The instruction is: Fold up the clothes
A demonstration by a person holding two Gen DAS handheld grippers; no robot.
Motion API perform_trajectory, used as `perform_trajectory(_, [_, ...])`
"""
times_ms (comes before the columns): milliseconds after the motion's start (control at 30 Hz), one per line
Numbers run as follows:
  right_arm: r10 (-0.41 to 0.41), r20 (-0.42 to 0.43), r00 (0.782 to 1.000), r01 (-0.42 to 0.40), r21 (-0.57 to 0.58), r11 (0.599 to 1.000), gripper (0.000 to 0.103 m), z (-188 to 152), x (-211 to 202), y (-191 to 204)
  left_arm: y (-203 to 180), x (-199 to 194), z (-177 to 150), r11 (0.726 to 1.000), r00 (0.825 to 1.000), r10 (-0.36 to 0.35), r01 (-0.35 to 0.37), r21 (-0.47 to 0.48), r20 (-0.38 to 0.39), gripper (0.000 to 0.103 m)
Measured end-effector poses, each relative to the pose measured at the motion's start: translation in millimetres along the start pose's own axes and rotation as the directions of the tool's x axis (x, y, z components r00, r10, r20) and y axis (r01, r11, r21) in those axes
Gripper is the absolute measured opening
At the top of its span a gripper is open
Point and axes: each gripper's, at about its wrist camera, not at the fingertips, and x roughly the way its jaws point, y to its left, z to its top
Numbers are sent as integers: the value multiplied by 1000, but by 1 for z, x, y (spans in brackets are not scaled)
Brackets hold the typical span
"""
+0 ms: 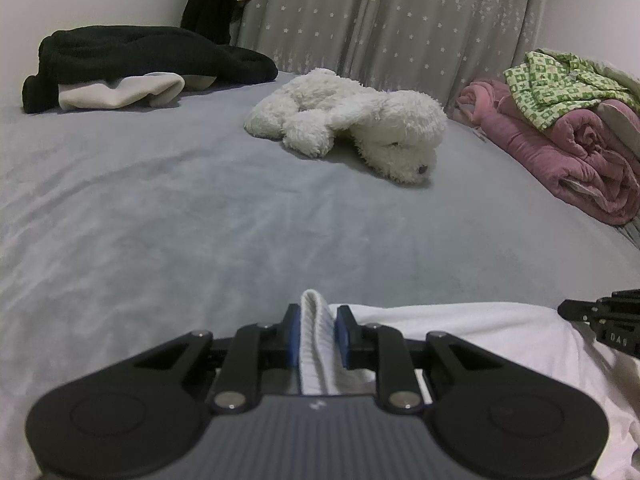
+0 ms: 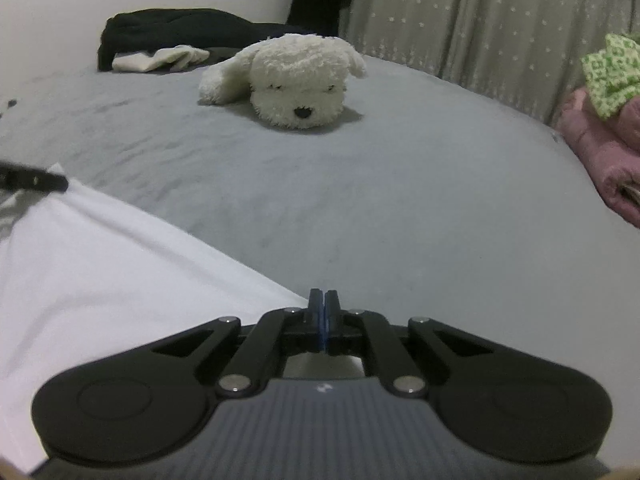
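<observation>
Fingers (image 1: 318, 334) hide most of the pinched white garment (image 1: 460, 332).

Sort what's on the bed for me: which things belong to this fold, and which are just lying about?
In the job:
- white cotton garment, its ribbed edge pinched in the left gripper
- right gripper, shut at its edge

Lying about:
- fluffy white plush dog
- black fleece clothes heap
- rolled pink quilt
- green patterned cloth
</observation>
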Motion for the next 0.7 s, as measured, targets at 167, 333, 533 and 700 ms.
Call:
perform_trajectory(167, [-28, 4, 1000, 28, -10, 1000, 14, 2, -3, 6, -6, -2, 2, 999, 1000, 10, -10, 34, -2, 27])
perform_trajectory(333, [-72, 2, 997, 72, 47, 996, 41, 4, -22, 3, -19, -9, 6, 995, 999, 36, -36, 90, 5, 61])
perform_trajectory(533, [-132, -31, 991, 135, 152, 979, 41, -5, -65, -23, -35, -34, 20, 996, 999, 34, -36, 82, 31, 74])
perform_trajectory(700, [-173, -64, 983, 183, 221, 958, 41, -22, -103, -38, -53, -61, 16, 997, 999, -4, 2, 78, 35, 81])
